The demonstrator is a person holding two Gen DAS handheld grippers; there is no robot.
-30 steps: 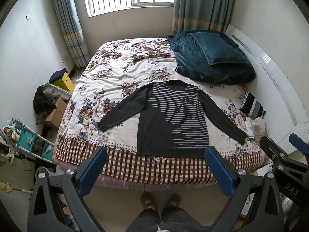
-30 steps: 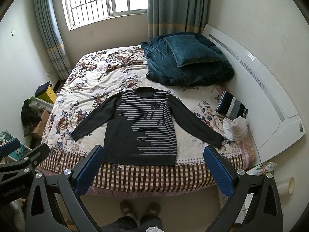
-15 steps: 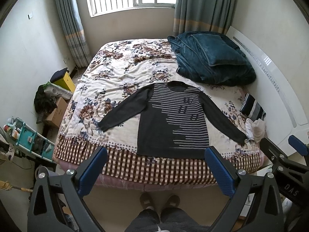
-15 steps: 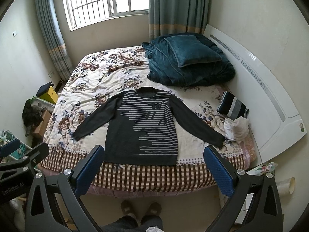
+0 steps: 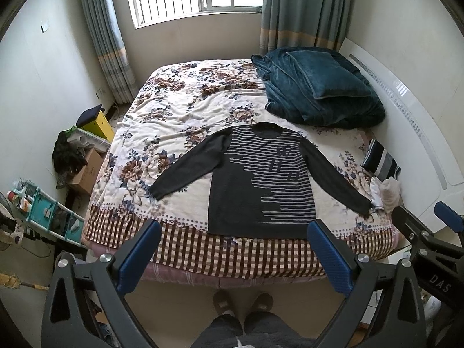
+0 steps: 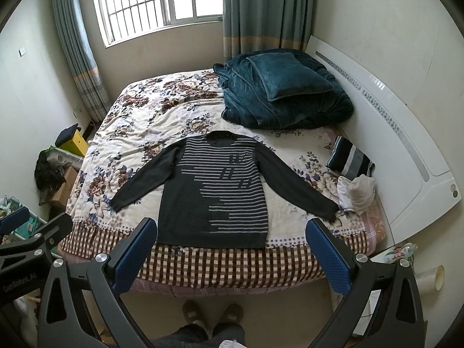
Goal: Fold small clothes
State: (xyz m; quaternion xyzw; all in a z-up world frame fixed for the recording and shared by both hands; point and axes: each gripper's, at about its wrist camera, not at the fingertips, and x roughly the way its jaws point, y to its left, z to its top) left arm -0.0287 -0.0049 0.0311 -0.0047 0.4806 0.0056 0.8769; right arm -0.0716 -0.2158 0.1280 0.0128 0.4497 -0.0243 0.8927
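A dark grey long-sleeved sweater with pale stripes (image 5: 261, 179) lies flat, front up, sleeves spread, near the foot of a floral bed; it also shows in the right wrist view (image 6: 214, 191). My left gripper (image 5: 233, 250) is open and empty, held high above the floor in front of the bed's foot edge. My right gripper (image 6: 232, 249) is open and empty too, at the same height to the right. Each gripper shows at the edge of the other's view. Both are well short of the sweater.
A folded striped garment (image 5: 381, 161) and a white crumpled one (image 5: 387, 192) lie at the bed's right edge by the white headboard (image 5: 420, 133). A teal blanket and pillow (image 5: 319, 87) sit at the far right. Boxes and a rack (image 5: 52, 211) stand left. The person's feet (image 5: 242, 301) are below.
Both views have drifted slightly, with the bed sitting a little lower in frame. The sweater has not moved and both grippers stay open.
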